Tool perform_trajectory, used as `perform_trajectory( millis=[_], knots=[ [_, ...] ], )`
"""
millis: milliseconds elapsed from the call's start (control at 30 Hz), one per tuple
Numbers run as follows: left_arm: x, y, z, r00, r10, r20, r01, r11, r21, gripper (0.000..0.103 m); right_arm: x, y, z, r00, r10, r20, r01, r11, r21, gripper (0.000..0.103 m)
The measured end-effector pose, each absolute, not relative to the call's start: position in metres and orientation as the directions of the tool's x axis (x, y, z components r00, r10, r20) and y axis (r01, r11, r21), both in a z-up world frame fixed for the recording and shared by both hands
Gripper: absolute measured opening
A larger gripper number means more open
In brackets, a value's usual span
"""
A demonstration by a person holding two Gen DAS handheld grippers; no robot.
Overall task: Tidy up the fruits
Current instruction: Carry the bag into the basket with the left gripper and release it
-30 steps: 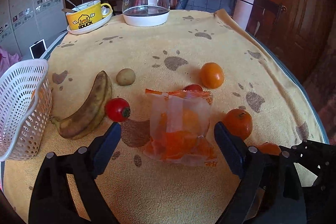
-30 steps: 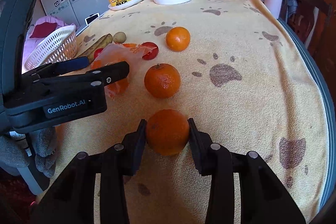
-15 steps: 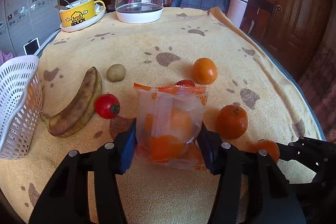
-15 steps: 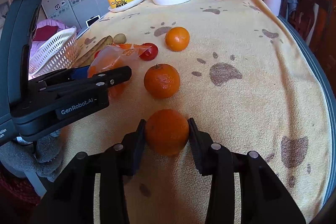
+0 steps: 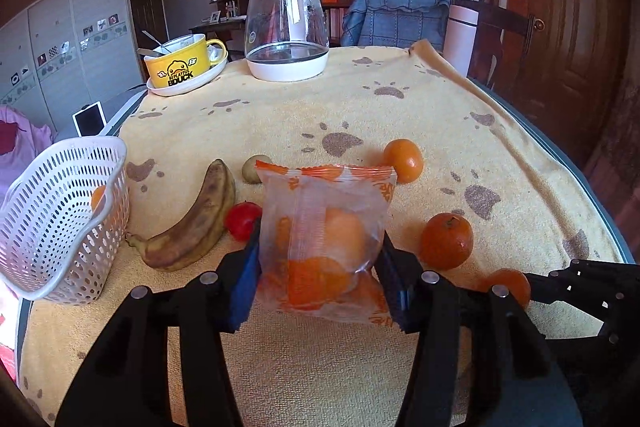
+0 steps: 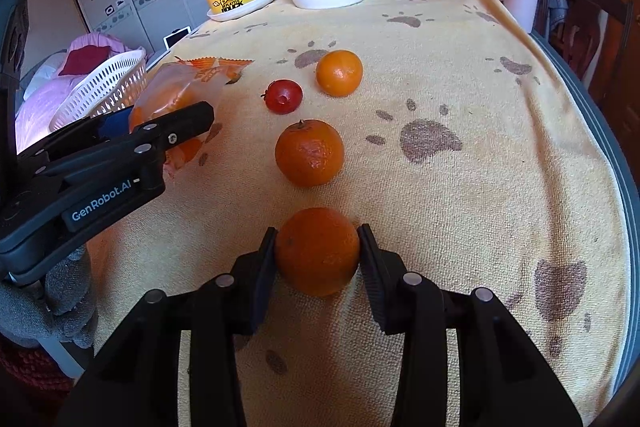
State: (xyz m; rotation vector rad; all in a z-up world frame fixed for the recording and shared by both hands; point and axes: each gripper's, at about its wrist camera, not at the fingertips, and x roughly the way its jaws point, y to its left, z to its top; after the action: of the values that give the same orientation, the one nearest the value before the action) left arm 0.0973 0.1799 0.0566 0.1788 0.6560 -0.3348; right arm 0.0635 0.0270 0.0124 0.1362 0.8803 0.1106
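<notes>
While left claw [image 5: 320,259] clamps bag [image 5: 326,239], right claw [image 6: 318,253] pinches orange [image 6: 317,251].

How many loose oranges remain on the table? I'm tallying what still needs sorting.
3: one between the right gripper's fingers, one just beyond it, one farthest, beside the tomato. Another orange sits wrapped in the bag; something orange shows through the basket.

The left hand-held gripper [image 5: 320,259] is black plastic with round silver screws; it has blue pads [image 5: 245,279] inside its fingers; white letters on its side say GenRobot.AI; the right hand-held gripper [image 6: 318,255] is black too, with ridged pads; a grey glove [image 6: 60,311] shows.
</notes>
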Motion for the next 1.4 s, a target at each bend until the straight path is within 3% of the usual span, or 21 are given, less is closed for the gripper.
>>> perform_trajectory(
  millis=[700,1400],
  knots=[
    [0.084,0.23,0.1,0.83,-0.177,-0.529,0.243,0.968,0.056,0.054,0.062,0.028,0.013,0.63,0.14,-0.764,-0.039,0.988,0.15,0.04],
    [0.121,0.331,0.116,0.862,0.042,-0.505,-0.04,0.999,0.015,0.054,0.062,0.028,0.013,0.63,0.14,-0.764,-0.039,0.988,0.149,0.04]
  ],
)
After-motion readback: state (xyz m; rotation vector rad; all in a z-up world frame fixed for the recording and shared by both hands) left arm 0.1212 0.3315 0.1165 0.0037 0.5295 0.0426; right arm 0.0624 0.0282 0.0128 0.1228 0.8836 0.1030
